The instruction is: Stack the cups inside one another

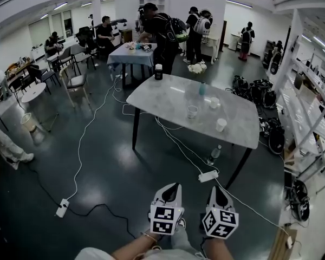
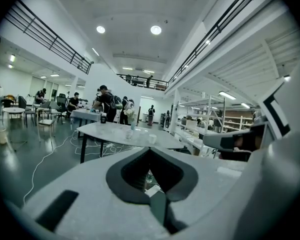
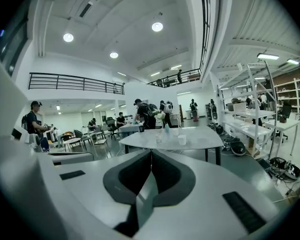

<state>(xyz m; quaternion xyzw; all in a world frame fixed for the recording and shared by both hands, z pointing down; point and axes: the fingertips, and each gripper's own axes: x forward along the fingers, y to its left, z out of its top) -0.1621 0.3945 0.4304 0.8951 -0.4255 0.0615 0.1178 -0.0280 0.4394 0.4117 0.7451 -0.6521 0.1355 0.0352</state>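
Far ahead on the bench (image 1: 168, 99), cups (image 1: 221, 124) look light, crushable, so we'd pinch rims gently, both our jaws closed, empty.

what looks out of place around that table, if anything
A plastic bottle is on the floor by the table, beside a power strip and loose cables: a trip hazard. The cups on top look upright.

An open lab hall: mezzanine railing (image 3: 75, 79), metal shelving racks (image 1: 306, 110), work tables (image 1: 168, 99), cables (image 1: 80, 142) across the floor (image 1: 124, 183).
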